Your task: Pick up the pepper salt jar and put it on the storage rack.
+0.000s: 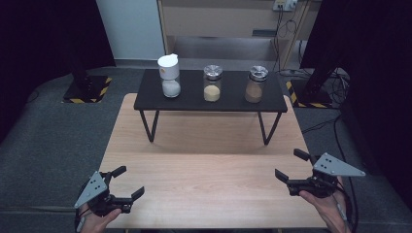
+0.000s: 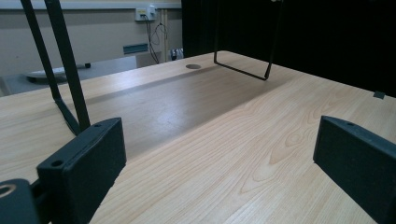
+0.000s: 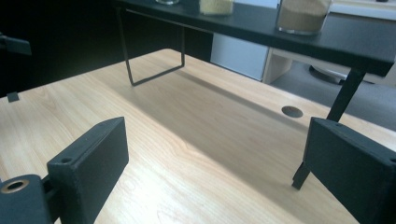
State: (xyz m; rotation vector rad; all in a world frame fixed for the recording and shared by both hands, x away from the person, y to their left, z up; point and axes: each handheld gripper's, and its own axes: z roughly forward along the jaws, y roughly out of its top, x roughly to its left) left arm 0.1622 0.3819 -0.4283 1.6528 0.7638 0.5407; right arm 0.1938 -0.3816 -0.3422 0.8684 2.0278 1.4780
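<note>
Holding both grippers low at the near corners of the wooden table (image 1: 204,160), I see the left gripper (image 1: 127,182) and the right gripper (image 1: 289,165) each with jaws spread wide on nothing. Nearest the right one, well apart on the black shelf (image 1: 194,99), stands the brown-powder jar (image 1: 255,84), beside the yellow-powder jar (image 1: 212,83) and white-capped jar (image 1: 169,75).

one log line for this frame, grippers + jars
left gripper: open, empty | right gripper: open, empty | three jars: untouched on black shelf | wooden table: bare
</note>
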